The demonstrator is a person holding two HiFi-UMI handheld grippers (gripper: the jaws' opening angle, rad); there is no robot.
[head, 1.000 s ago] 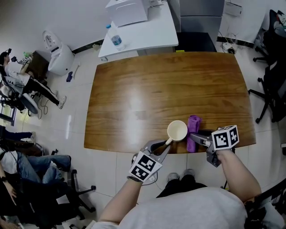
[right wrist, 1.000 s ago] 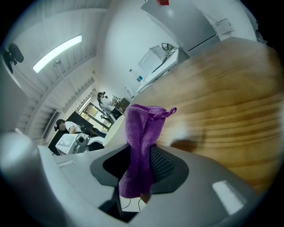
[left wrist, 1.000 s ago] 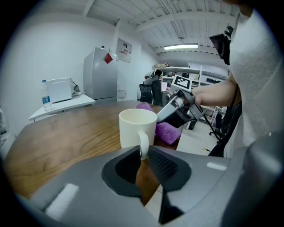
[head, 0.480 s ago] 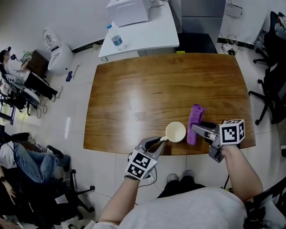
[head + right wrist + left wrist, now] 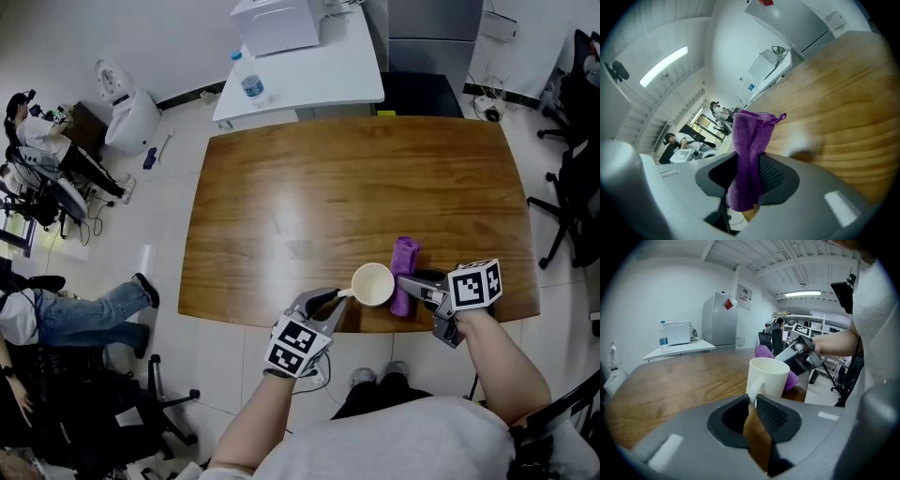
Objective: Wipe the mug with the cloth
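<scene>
Mug (image 5: 372, 284) sits near the table's (image 5: 328, 187) front edge, the left gripper (image 5: 337, 300) just been closing on its handle. Right gripper (image 5: 409, 281) is pinching the purple cloth (image 5: 404, 267) right against the mug's side, so I'd say wiping's barely begun

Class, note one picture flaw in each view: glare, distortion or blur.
Head view: pale light glare on the wooden table, its edges bowed. Left gripper view: fisheye, black corners, mug sharp. Right gripper view: same fisheye curve, cloth sharp.
</scene>
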